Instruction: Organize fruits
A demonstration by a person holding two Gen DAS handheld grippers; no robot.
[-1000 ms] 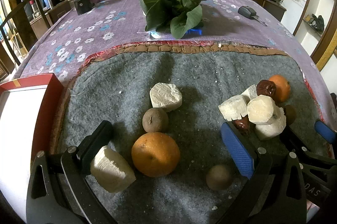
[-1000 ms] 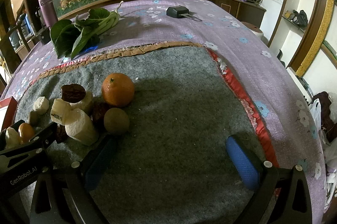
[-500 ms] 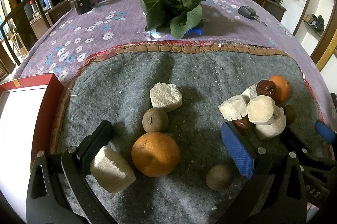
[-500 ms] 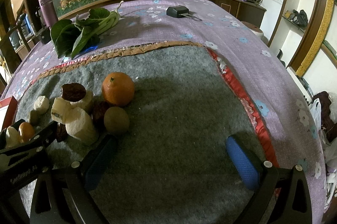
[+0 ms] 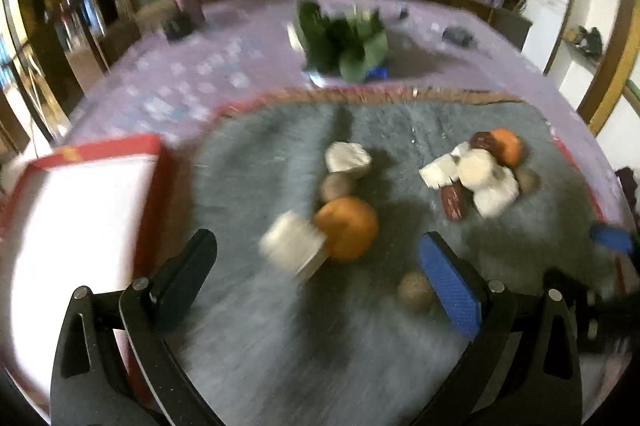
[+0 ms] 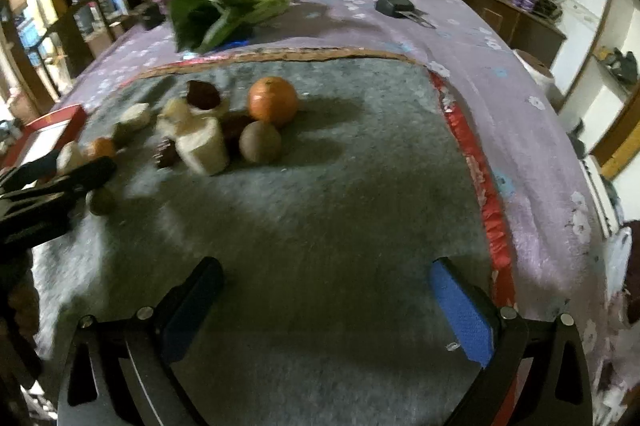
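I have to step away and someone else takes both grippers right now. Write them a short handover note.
Left gripper: open, holds nothing, above the grey mat.
Right gripper: open, holds nothing.
Near orange and white chunk lie just ahead of the left gripper; a mixed pile sits farther right.
Red box: nothing seen inside.
Left: all the sorting.

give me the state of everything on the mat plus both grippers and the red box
left hand-held gripper: open, holding nothing
right hand-held gripper: open, over bare mat
red box: open, white inside, no fruit seen in it
near orange: loose on the mat, touching a white chunk
far orange: whole, at the edge of the pile
date: perched on top of the pile
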